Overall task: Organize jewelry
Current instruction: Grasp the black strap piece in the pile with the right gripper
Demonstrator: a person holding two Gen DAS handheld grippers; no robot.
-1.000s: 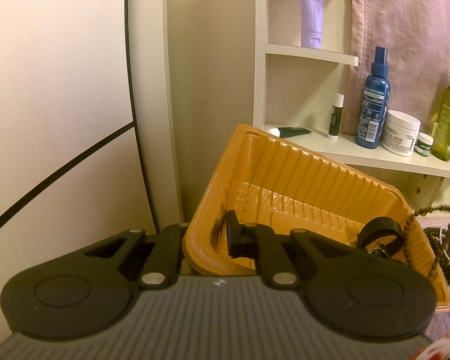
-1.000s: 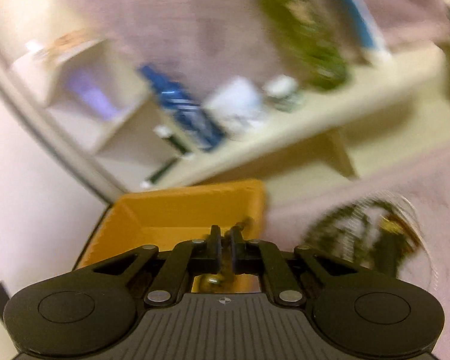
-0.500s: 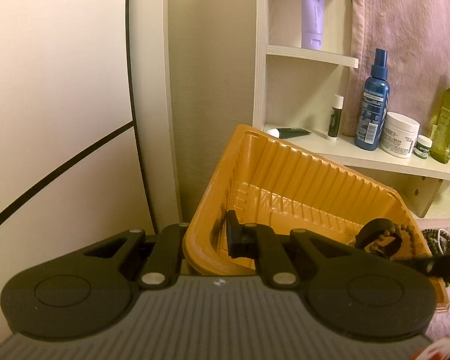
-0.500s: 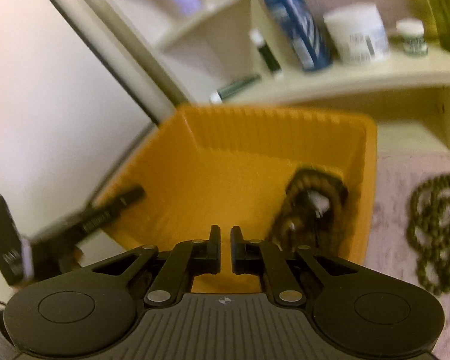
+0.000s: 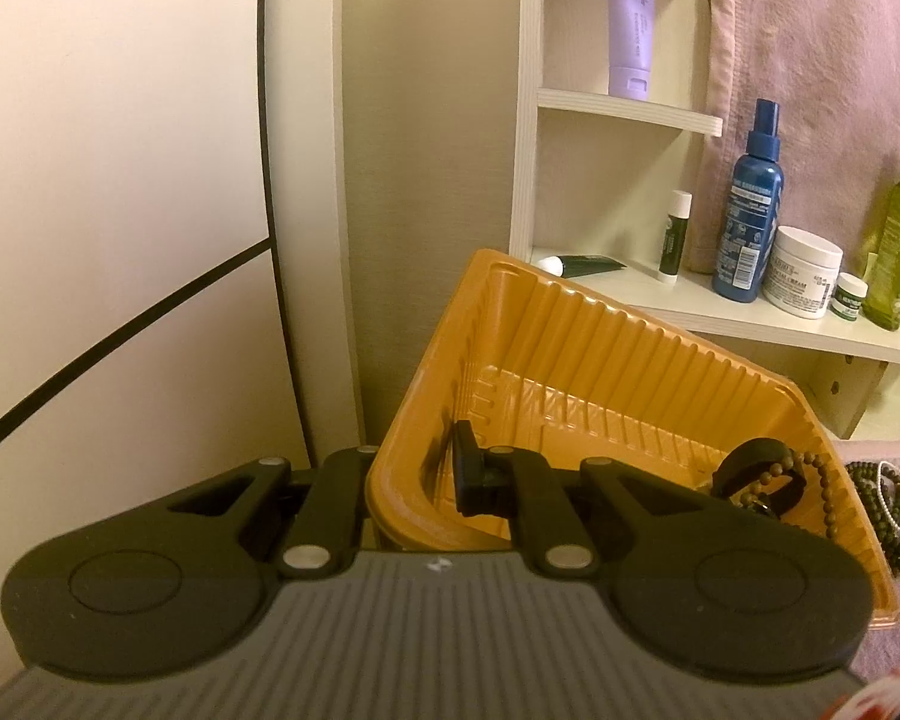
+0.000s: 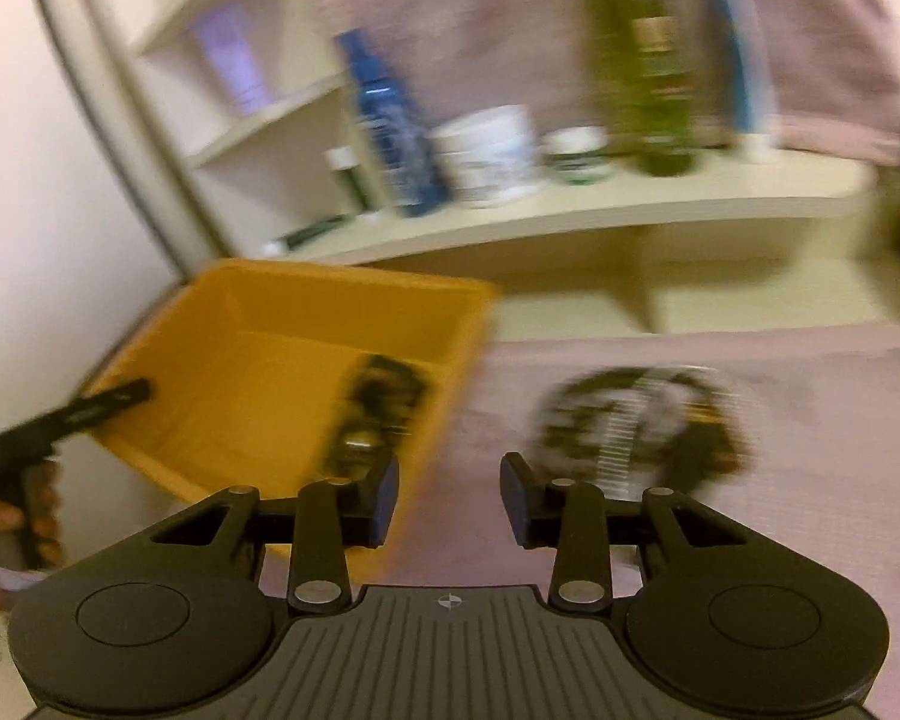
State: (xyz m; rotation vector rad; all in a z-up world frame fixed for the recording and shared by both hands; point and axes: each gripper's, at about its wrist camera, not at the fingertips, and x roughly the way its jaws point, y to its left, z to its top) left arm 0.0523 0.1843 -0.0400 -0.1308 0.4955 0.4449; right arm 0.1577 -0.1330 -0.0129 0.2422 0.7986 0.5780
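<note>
An orange plastic tray [image 5: 600,348] stands tilted, and my left gripper [image 5: 426,480] is shut on its near left wall. In the tray's right corner lie a black band and a brown bead strand [image 5: 756,474]. More bead strands and bangles [image 5: 888,504] are piled on the pink cloth to the right of the tray. The right wrist view is blurred. There my right gripper [image 6: 450,480] hangs over the cloth beside the tray [image 6: 252,360], its jaws opening with nothing between them. The pile [image 6: 630,420] lies just ahead of it to the right, and the dark jewelry [image 6: 378,408] shows in the tray.
A cream shelf [image 5: 750,315] behind the tray carries a blue spray bottle [image 5: 750,204], a white cream jar [image 5: 801,273], a green bottle [image 5: 891,252] and a small tube. A lilac tube [image 5: 630,12] stands higher up. A pink towel [image 5: 822,60] hangs behind. A wall closes the left side.
The bead strand that hung at the tray's right edge now lies inside the tray. My right gripper has opened and swung right, off the tray towards the cloth. The left gripper has not moved.
</note>
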